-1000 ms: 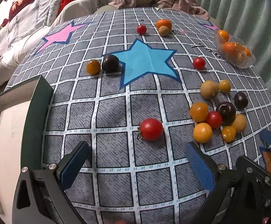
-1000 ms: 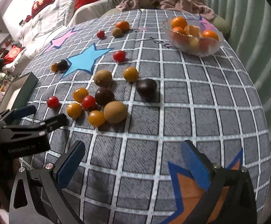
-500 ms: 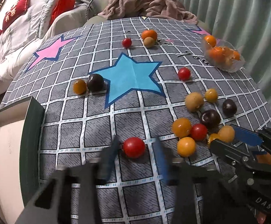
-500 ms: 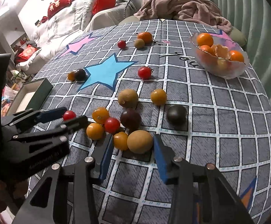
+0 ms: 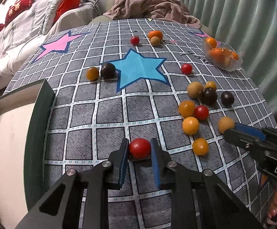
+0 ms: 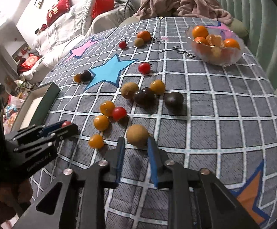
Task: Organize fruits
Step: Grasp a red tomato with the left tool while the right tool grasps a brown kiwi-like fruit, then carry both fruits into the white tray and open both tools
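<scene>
My left gripper (image 5: 139, 148) is shut on a red cherry tomato (image 5: 139, 148) that rests on the star-patterned tablecloth, close to the green box (image 5: 41, 114). My right gripper (image 6: 135, 145) is closed around a tan round fruit (image 6: 137, 134), its blue pads at the fruit's sides; the same fruit (image 5: 225, 124) shows in the left wrist view at the right gripper's tip. A cluster of yellow, red and dark fruits (image 6: 119, 112) lies just beyond. The left gripper (image 6: 61, 128) also shows in the right wrist view with the tomato between its fingers.
A glass bowl (image 6: 232, 56) holding oranges stands at the far right. More loose fruits (image 5: 102, 71) lie by the blue star and at the far edge (image 5: 153, 37). A sofa with a pink blanket (image 5: 151, 9) is behind the table.
Both grippers went from wide open to closed while moving forward: the left onto the red tomato, the right onto the tan fruit.
</scene>
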Motion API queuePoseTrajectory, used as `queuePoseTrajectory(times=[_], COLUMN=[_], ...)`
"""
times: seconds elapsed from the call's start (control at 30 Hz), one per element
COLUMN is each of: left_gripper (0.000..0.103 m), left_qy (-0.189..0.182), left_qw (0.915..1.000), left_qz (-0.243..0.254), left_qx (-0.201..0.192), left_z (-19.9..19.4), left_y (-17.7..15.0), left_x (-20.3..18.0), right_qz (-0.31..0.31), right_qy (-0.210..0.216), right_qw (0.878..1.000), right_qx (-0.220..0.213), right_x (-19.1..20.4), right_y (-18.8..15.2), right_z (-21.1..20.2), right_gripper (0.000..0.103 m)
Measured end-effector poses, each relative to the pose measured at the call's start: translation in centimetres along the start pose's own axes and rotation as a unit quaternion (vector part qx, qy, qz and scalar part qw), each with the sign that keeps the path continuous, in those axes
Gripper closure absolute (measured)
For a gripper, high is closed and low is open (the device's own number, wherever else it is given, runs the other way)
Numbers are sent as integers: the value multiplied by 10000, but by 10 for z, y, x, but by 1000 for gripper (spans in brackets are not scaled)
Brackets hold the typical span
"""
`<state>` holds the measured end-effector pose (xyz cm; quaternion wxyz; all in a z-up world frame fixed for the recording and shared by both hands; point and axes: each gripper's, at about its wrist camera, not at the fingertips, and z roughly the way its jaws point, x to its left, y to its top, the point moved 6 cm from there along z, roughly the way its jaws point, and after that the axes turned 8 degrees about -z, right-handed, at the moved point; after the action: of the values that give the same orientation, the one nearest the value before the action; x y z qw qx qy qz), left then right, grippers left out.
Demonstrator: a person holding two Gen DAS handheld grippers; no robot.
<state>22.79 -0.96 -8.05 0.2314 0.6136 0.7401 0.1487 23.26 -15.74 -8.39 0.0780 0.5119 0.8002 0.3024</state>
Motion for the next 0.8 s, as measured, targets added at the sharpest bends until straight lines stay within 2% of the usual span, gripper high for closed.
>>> queuePoseTrajectory(times=[0.13,0.17,0.2,0.5,0.8], left_gripper=[79,79,79,79,79], left_qy=[-14,-19,-29,-111,-151], left_qw=[10000,10000,10000,9999,9991], left_qz=[-2,-3,-6,-77,-173], left_qx=[6,2,-1,-85,-357], left_z=[0,0,0,-11,-53], left_y=[1,1,1,0,5], left_x=[0,0,0,5,18], right_qz=[-217,-200,-154,-90,-161], right_qy=[-195,-199,-192,-114,54], right_qw=[9996,9996,9997,9998,9997], right_qx=[22,12,20,-120,-180], right_x=[6,6,5,9,36], right_y=[3,4,4,6,15], right_z=[7,8,9,-11,-27], right_gripper=[63,71,74,74,74])
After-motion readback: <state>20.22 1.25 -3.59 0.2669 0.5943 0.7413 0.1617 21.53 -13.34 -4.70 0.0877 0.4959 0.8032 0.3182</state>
